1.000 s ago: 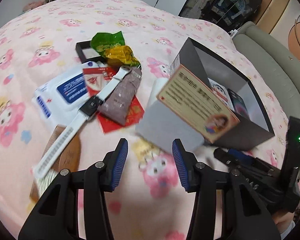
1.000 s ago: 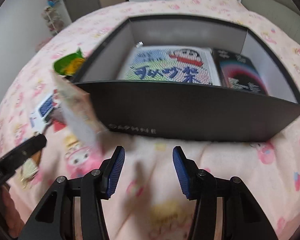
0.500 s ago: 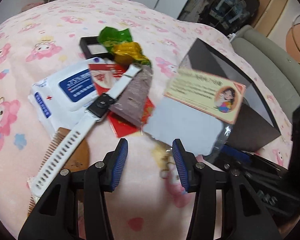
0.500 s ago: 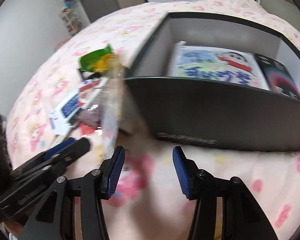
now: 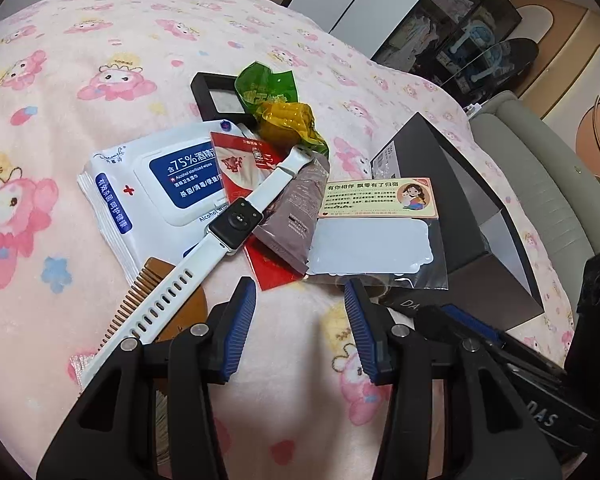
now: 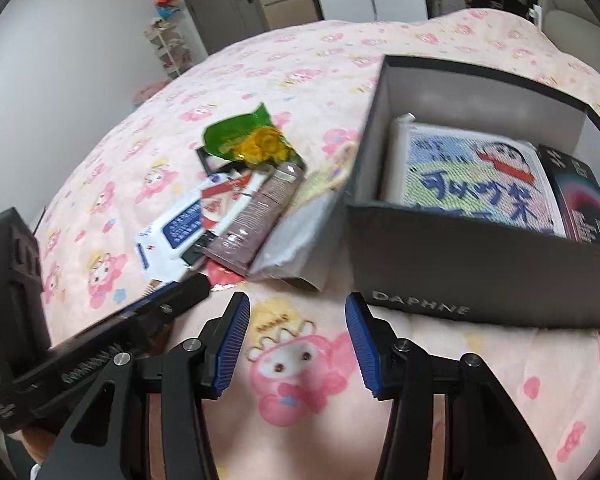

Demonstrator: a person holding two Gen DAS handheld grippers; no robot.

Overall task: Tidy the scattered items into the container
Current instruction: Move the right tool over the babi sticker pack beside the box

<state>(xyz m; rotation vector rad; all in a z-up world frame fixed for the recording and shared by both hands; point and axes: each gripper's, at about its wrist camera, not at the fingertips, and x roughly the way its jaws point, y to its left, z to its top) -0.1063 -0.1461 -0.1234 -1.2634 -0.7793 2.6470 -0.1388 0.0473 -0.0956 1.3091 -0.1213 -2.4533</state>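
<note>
— What does the packet look like?
— The carded packet (image 5: 376,228) is a clear sleeve with a pink-bordered card of print and a cartoon girl above a pale blank panel. It lies just ahead of the left gripper (image 5: 300,320), leaning on the black box (image 5: 460,216).
— And the tongs?
— Left gripper released, jaws apart and empty. The right gripper (image 6: 296,344) is also spread, holding nothing, over the pink blanket (image 6: 292,364).
— The rest?
— Ahead-left: wipes pack (image 5: 152,184), white watch (image 5: 204,248), brown sachet (image 5: 296,216).
</note>
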